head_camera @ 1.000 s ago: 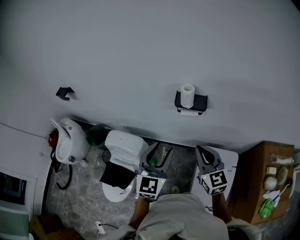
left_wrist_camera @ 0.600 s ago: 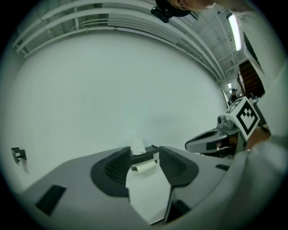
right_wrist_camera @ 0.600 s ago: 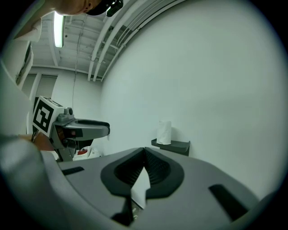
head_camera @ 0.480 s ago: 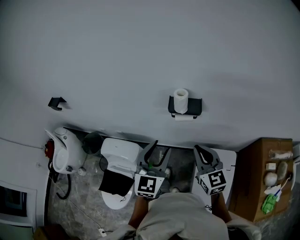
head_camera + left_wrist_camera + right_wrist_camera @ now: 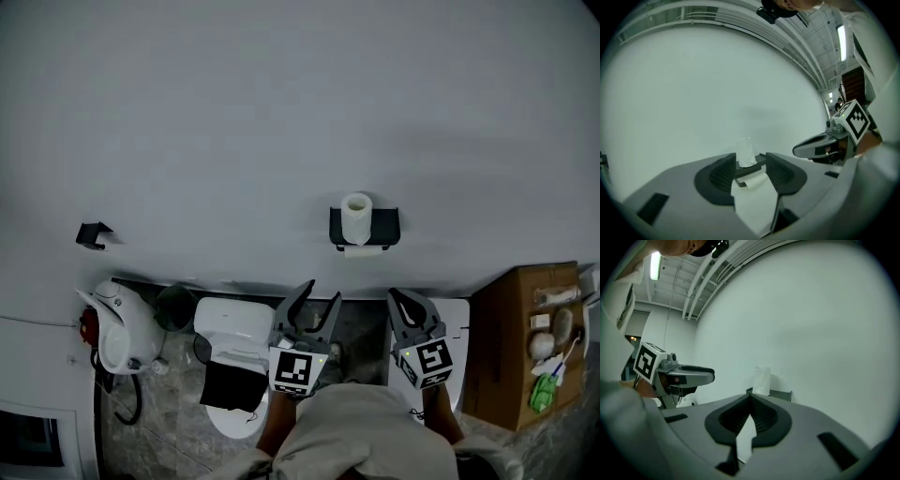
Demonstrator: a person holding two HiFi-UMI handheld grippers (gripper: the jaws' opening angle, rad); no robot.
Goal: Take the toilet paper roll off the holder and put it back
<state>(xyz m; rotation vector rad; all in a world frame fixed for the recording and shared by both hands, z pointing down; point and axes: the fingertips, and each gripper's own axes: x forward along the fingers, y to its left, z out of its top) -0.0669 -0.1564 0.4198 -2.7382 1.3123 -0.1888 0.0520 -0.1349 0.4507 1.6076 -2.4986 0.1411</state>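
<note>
roll (image 5: 356, 217): upright on top of the holder (image 5: 380, 228), on the far wall (image 5: 281, 112); nothing touches it.
strip under holder: white bit (image 5: 364, 250) at its lower edge; can't tell if it is a loose end of paper.
left gripper (image 5: 323, 291): near, low centre; jaws apart in a V, nothing between them. In the left gripper view the roll and holder show thru the gap but far off.
right gripper (image 5: 398, 298): just right of the left one; jaws together at the tips, holding nothing. Roll seen beyond the tips, well apart.
toilet (image 5: 234, 352): near-left on the floor, partly behind the left gripper; lower part cut by the person's body.
white fixture (image 5: 112, 314): far left, beside the toilet; kind unclear, a red part on its left is too small to tell.
black bracket (image 5: 92, 234): on the wall, left; shape only.
box (image 5: 525, 347): brown, right edge, partly cut off; small things on top, one green, too blurred to name.
person (image 5: 361, 431): light top at the bottom edge, arms mostly hidden.
</note>
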